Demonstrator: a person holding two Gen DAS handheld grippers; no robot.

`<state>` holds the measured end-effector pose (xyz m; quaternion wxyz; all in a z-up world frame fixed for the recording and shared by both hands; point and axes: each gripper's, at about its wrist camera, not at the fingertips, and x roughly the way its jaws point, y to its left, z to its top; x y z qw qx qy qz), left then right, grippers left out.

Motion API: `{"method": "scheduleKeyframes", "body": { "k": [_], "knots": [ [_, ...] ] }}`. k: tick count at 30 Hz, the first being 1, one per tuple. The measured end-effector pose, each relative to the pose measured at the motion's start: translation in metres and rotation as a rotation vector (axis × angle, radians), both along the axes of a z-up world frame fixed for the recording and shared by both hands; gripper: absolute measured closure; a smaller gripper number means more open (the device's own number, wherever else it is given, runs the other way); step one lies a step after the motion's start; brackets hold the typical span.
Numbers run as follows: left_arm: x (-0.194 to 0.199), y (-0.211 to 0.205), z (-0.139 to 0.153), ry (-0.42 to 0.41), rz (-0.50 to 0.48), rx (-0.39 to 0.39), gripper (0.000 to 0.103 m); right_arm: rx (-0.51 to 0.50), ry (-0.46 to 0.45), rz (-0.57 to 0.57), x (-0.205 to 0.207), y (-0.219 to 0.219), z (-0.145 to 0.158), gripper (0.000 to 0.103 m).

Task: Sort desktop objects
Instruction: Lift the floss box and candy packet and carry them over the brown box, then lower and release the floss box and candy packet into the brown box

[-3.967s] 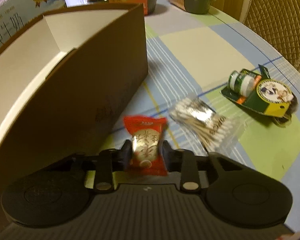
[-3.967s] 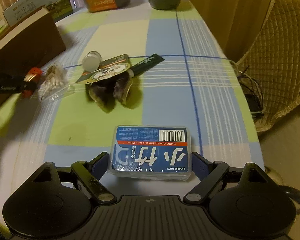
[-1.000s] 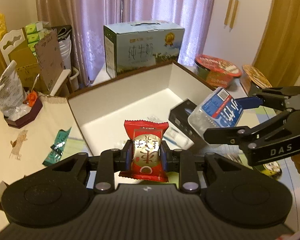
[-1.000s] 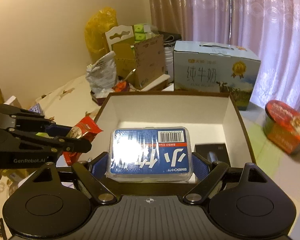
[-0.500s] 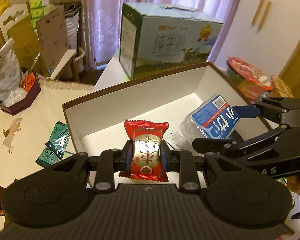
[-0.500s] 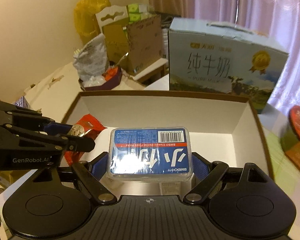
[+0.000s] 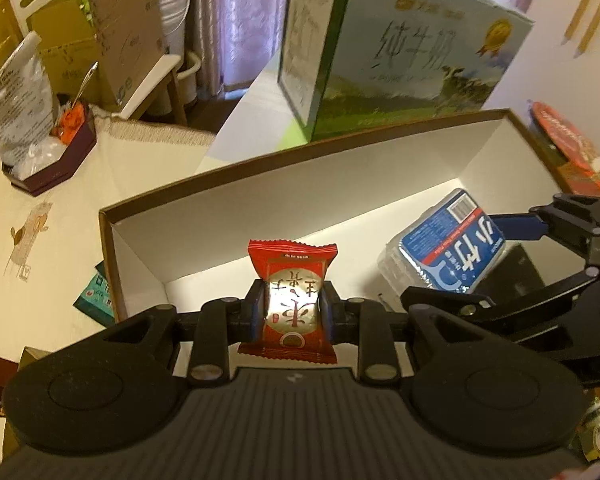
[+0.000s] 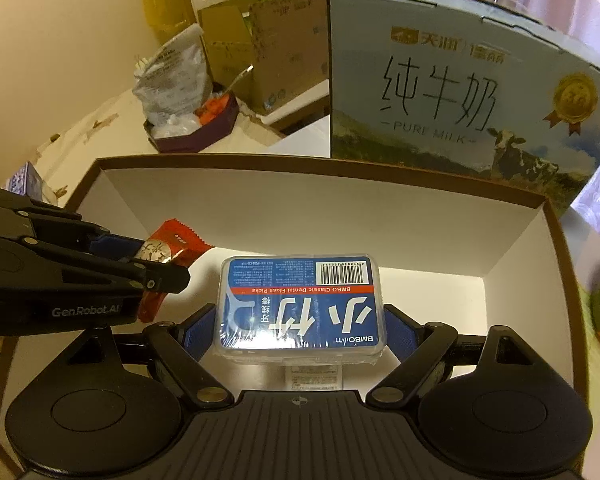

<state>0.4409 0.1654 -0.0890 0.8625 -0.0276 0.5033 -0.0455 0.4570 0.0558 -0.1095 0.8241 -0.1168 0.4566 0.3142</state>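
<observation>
Left gripper fingers pinching a red foil candy packet, right gripper fingers clamping a blue plastic-wrapped floss-pick box, both above the open brown cardboard box with white interior, perhaps a dark item on its floor.

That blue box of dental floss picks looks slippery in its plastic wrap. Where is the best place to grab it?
By its two short ends, coming in from one long edge, as the right gripper does now. The floss pick box is a flat rectangle, so its short ends give the pads flat, parallel faces, and the label side stays clear.
</observation>
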Motion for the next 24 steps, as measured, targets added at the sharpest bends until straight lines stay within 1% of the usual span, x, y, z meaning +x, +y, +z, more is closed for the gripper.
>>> {"method": "scheduleKeyframes", "body": {
  "k": [3, 4, 6, 10, 12, 17, 19, 21, 23, 24],
  "knots": [
    [0.005, 0.000, -0.004, 0.002, 0.005, 0.012, 0.078, -0.001, 0.004, 0.012, 0.005, 0.000, -0.004, 0.020],
    [0.006, 0.000, -0.005, 0.003, 0.006, 0.019, 0.076, -0.001, 0.006, 0.012, 0.006, 0.001, -0.006, 0.020],
    [0.007, -0.002, -0.006, -0.003, -0.005, 0.032, 0.075, -0.003, 0.011, 0.014, 0.009, 0.000, -0.008, 0.020],
    [0.008, -0.005, -0.004, -0.021, -0.024, 0.068, 0.066, -0.010, 0.020, 0.020, 0.013, 0.001, -0.014, 0.020],
    [0.009, -0.005, -0.003, -0.019, -0.028, 0.069, 0.066, -0.014, 0.026, 0.028, 0.013, 0.002, -0.016, 0.020],
    [0.010, -0.004, -0.002, -0.015, -0.032, 0.070, 0.064, -0.002, 0.036, 0.077, 0.012, 0.009, -0.019, 0.020],
    [0.009, -0.005, -0.001, -0.019, -0.035, 0.074, 0.060, 0.007, 0.024, 0.114, 0.009, 0.013, -0.018, 0.019],
    [0.007, -0.007, 0.001, -0.027, -0.039, 0.079, 0.057, 0.007, 0.002, 0.146, 0.004, 0.016, -0.017, 0.016],
    [0.006, -0.008, 0.003, -0.031, -0.039, 0.082, 0.055, 0.012, -0.027, 0.162, -0.002, 0.016, -0.014, 0.005],
    [0.005, -0.008, 0.004, -0.032, -0.040, 0.083, 0.055, 0.012, -0.037, 0.165, -0.004, 0.015, -0.013, 0.004]
  ]
}}
